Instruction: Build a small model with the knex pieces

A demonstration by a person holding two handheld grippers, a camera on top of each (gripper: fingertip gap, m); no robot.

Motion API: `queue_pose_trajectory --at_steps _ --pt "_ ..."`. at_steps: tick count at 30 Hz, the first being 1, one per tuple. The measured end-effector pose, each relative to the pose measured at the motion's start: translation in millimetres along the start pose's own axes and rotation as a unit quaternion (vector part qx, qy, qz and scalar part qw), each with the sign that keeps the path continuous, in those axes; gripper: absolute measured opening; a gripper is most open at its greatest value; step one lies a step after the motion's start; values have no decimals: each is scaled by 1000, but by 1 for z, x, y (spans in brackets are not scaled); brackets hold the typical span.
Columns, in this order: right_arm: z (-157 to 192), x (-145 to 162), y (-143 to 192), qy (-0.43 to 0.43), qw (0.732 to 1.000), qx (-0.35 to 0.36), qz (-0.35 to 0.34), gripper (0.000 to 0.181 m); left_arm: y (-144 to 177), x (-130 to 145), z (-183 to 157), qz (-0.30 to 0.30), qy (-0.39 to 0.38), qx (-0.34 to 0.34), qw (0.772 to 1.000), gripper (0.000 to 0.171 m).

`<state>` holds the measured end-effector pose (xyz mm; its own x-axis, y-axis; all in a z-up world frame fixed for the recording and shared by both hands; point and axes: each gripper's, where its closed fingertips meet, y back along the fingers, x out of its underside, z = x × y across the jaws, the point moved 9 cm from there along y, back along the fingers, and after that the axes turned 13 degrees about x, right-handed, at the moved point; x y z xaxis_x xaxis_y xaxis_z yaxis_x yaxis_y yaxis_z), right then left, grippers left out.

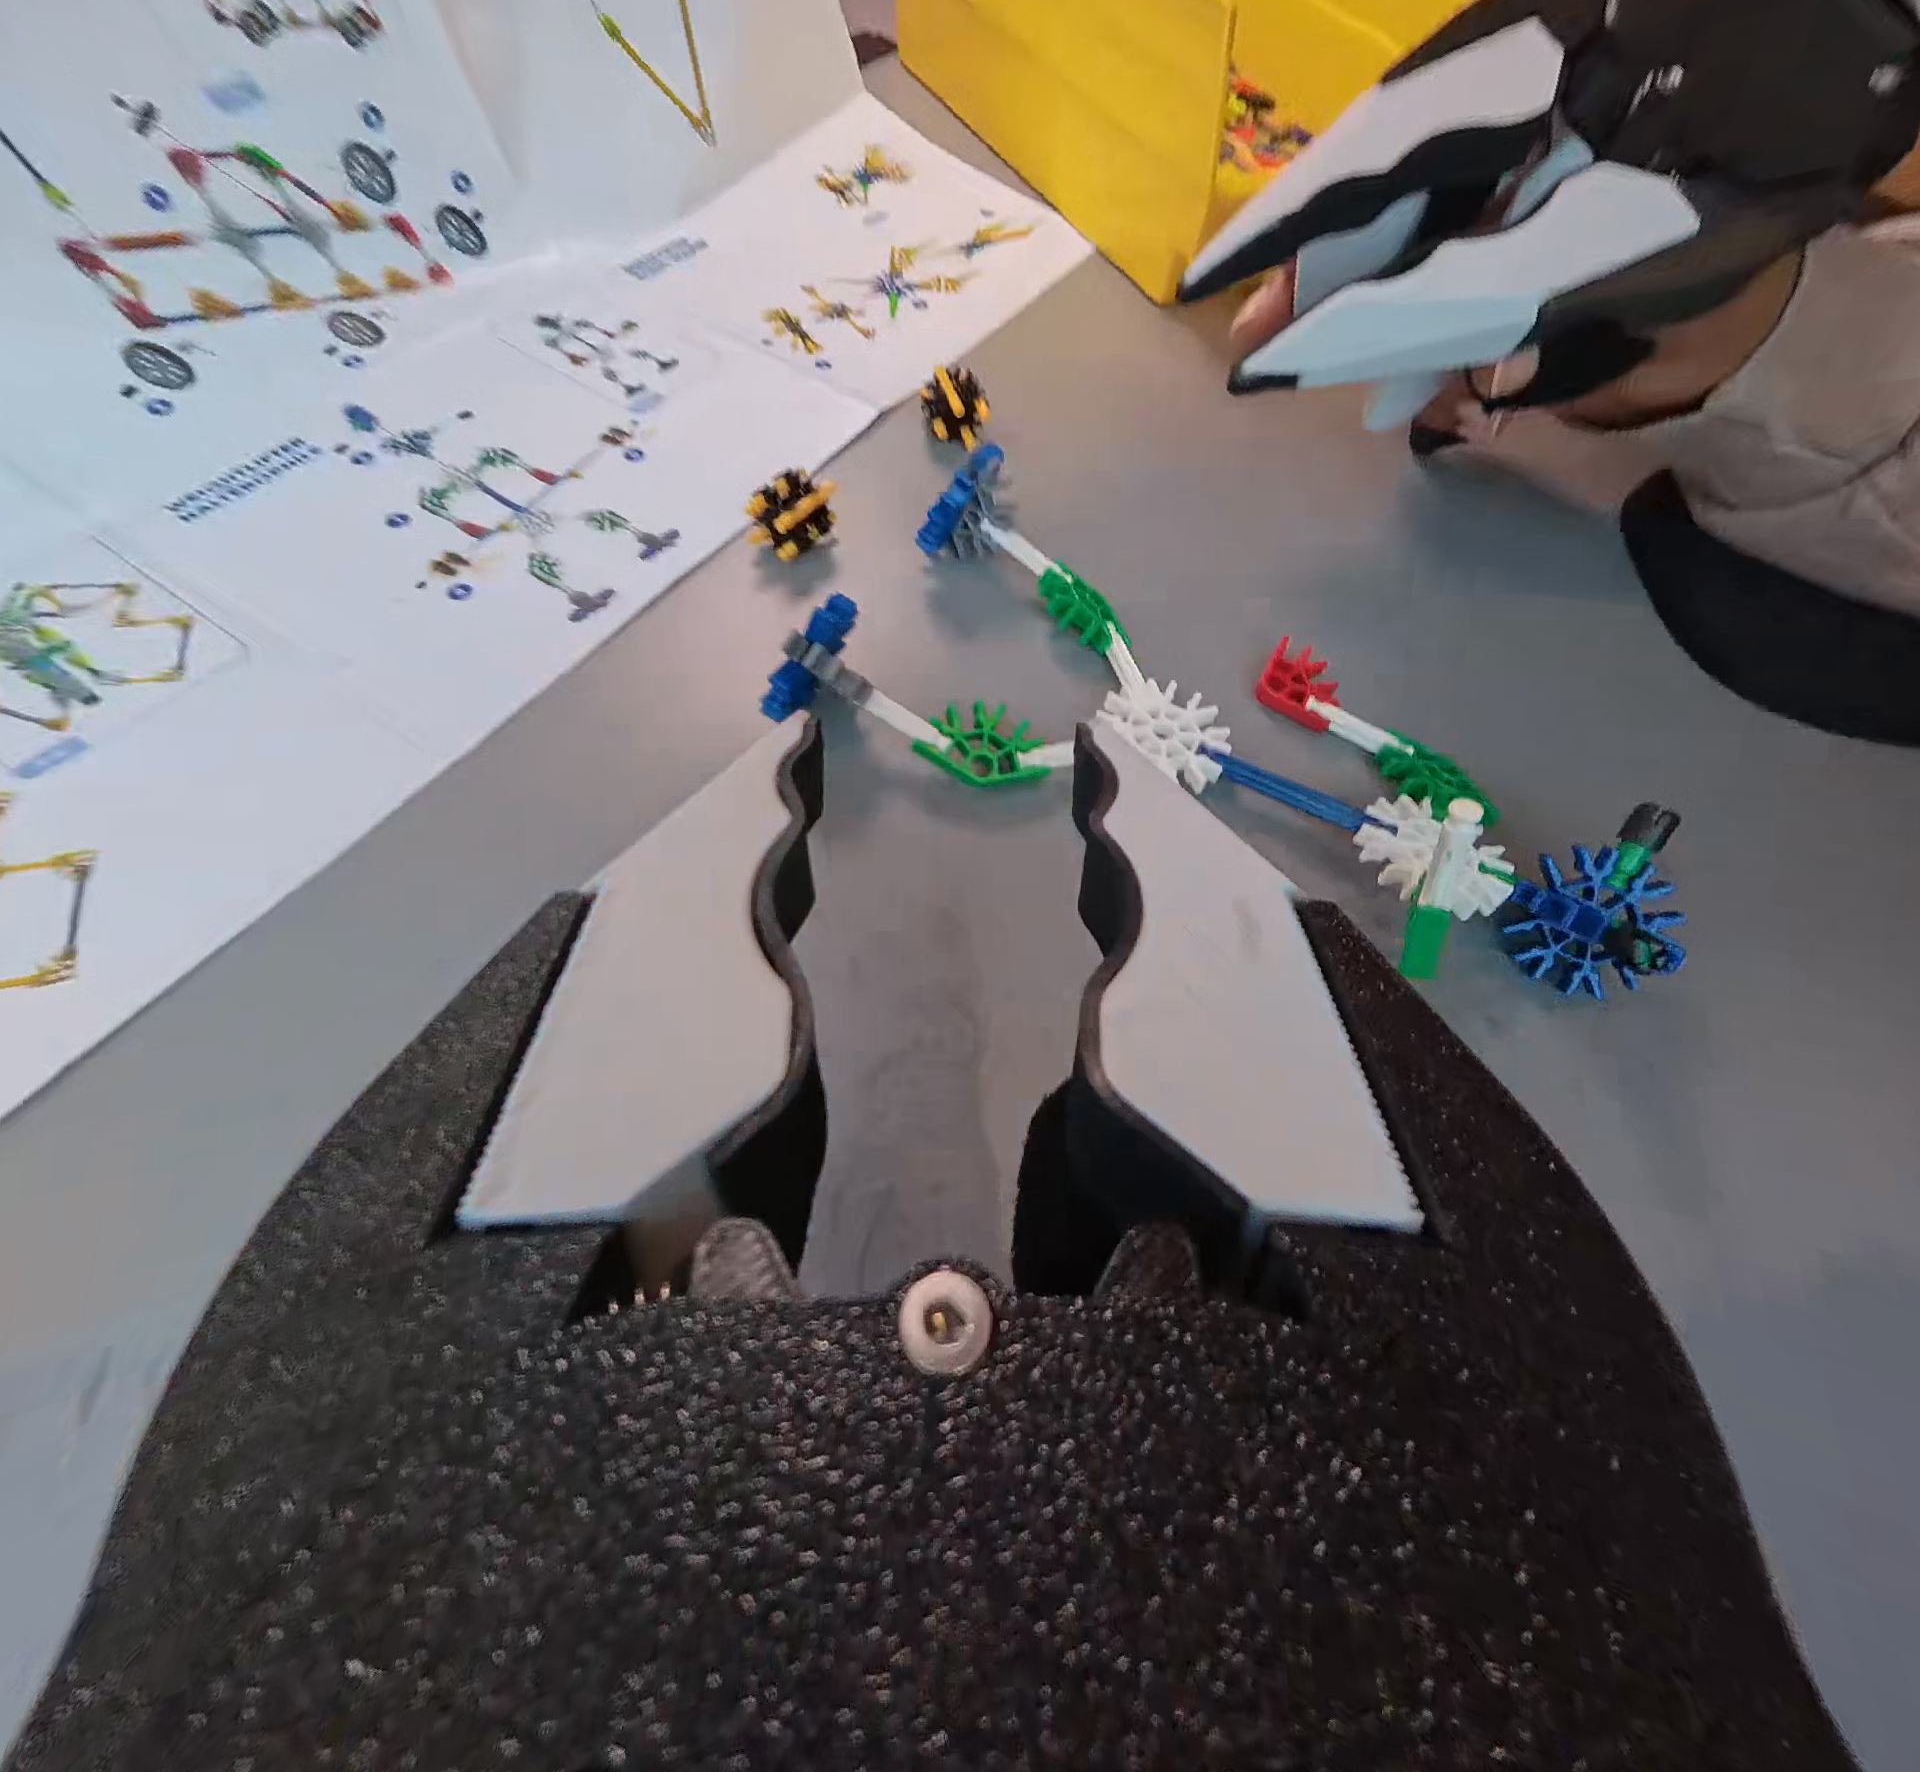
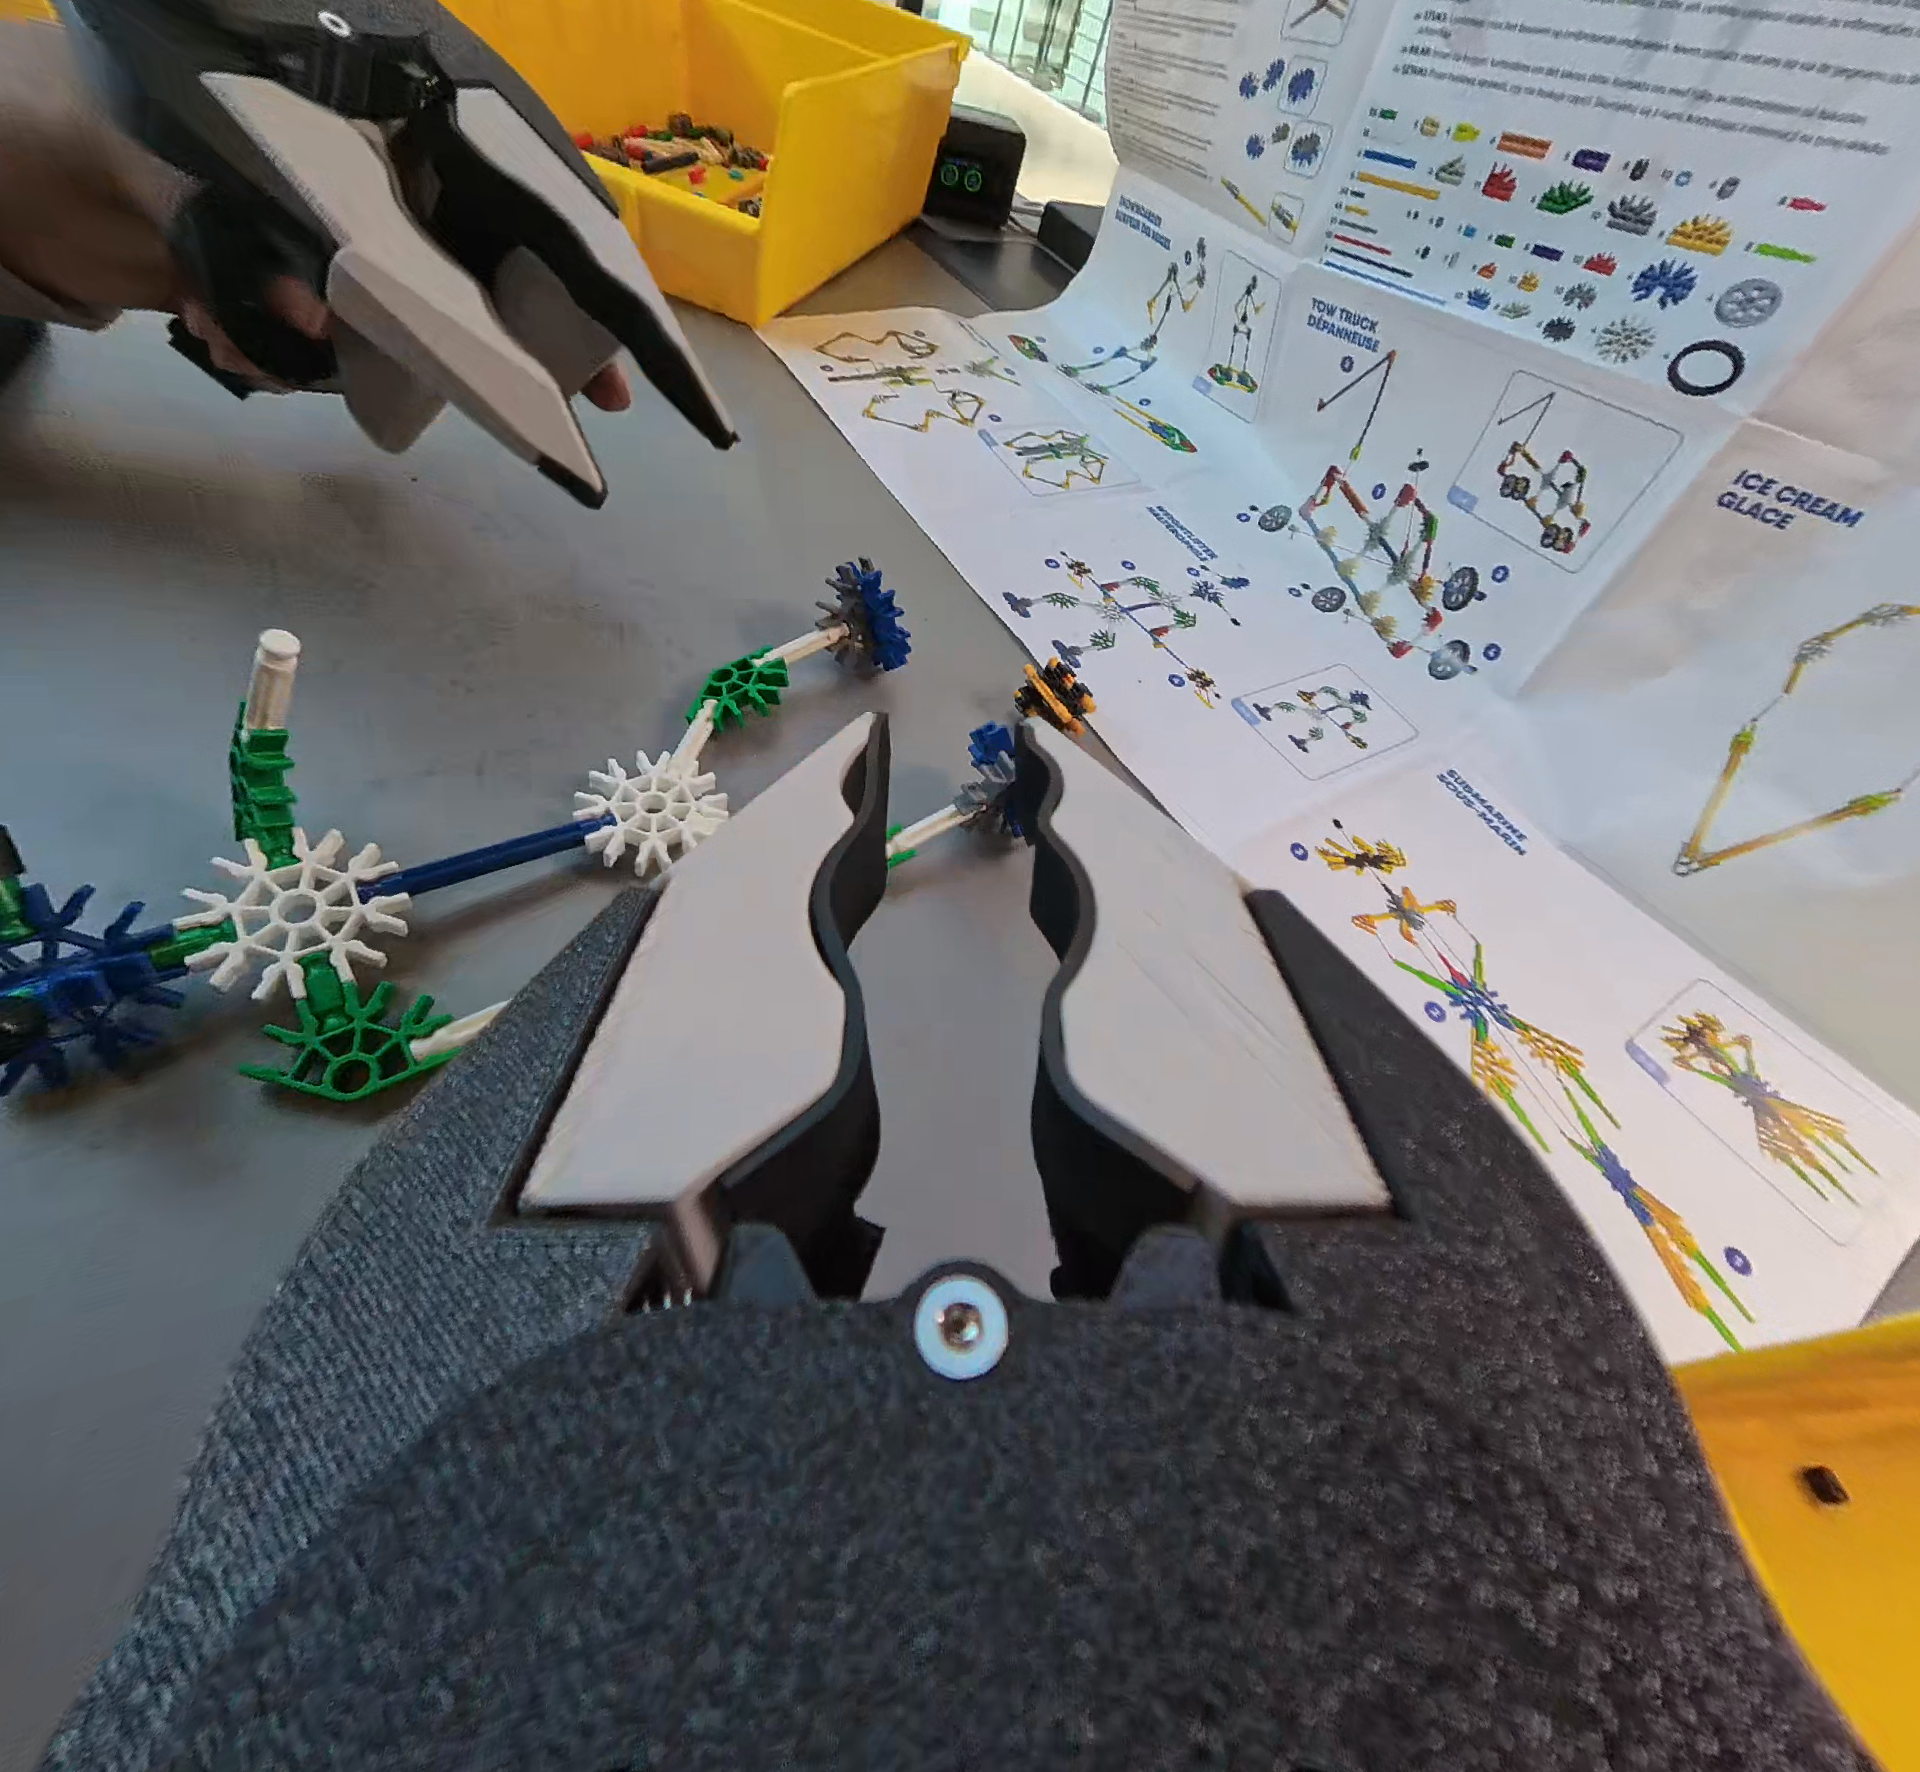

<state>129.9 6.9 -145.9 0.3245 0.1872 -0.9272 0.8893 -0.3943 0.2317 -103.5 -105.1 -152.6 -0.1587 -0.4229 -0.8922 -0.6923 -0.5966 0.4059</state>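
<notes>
Left tool (image 1: 940, 746): jaws apart at a moderate width, holding nothing, poised low over the grey worktop (image 1: 1351, 1203). Between and just beyond its fingertips lies a green fan-shaped connector (image 1: 982, 746) on a white rod leading to a blue-and-grey hub (image 1: 810, 668). Its right fingertip sits just beside a white snowflake connector (image 1: 1164, 730).

Right tool (image 2: 956, 746): jaws apart at a narrower gap, holding nothing. A blue-and-grey hub on a white rod (image 2: 987, 792) lies between its fingertips; whether they touch it cannot be told. A small yellow-and-black piece (image 2: 1051, 696) rests just beyond the right fingertip.

Rod-and-connector assembly (image 1: 1288, 792): flat on the worktop, running from the white snowflake along a blue rod to a second white connector (image 1: 1423, 855) and a blue snowflake (image 1: 1590, 917), with green and red branches. Two yellow-and-black pieces (image 1: 792, 515) lie apart near the paper's edge.

Edges and room: a folded instruction sheet (image 1: 312, 475) covers the worktop's far-left side in the left wrist view and rises behind as an upright panel; its edge passes close by the loose pieces. Yellow bins (image 1: 1060, 60) stand at the back, one holding small mixed parts. Bare worktop lies beneath and beside both tools. In the right wrist view, a small black device (image 2: 971, 164) sits behind the bins, and a yellow edge (image 2: 1818, 1514) closes the lower right corner.
</notes>
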Motion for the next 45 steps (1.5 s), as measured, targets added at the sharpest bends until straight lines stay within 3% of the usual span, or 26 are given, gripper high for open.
queue_pose_trajectory --at_steps 5,15,19,25,29,33,36,41,43,45 --pt "-2 7 -7 3 999 7 42 26 -5 24 -8 20 2 4 1000 45" --pt "-16 20 -27 17 986 101 132 45 5 17 -15 -42 -63 -34 997 35" --pt "-28 28 -41 -5 974 123 189 45 9 11 -20 -76 -74 -36 994 34" --pt "-37 35 -66 -23 963 114 243 47 10 12 -19 -69 -101 -60 991 34" --pt "-37 40 -71 -12 961 95 261 28 8 16 -17 -50 -93 -58 993 35" --pt "-36 30 -59 -18 972 82 218 27 6 18 -15 -36 -90 -56 994 35" --pt "-29 10 -42 9 990 58 126 28 4 19 -15 -27 -89 -51 994 35" --pt "-3 -13 -18 57 998 18 20 28 -4 21 -20 0 -100 -31 994 35" --pt "13 -21 -15 80 997 -3 -11 28 -8 17 -25 -24 -79 2 997 35" --pt "32 -28 -14 114 992 -29 -41 28 -8 7 -31 -85 -9 71 994 35"
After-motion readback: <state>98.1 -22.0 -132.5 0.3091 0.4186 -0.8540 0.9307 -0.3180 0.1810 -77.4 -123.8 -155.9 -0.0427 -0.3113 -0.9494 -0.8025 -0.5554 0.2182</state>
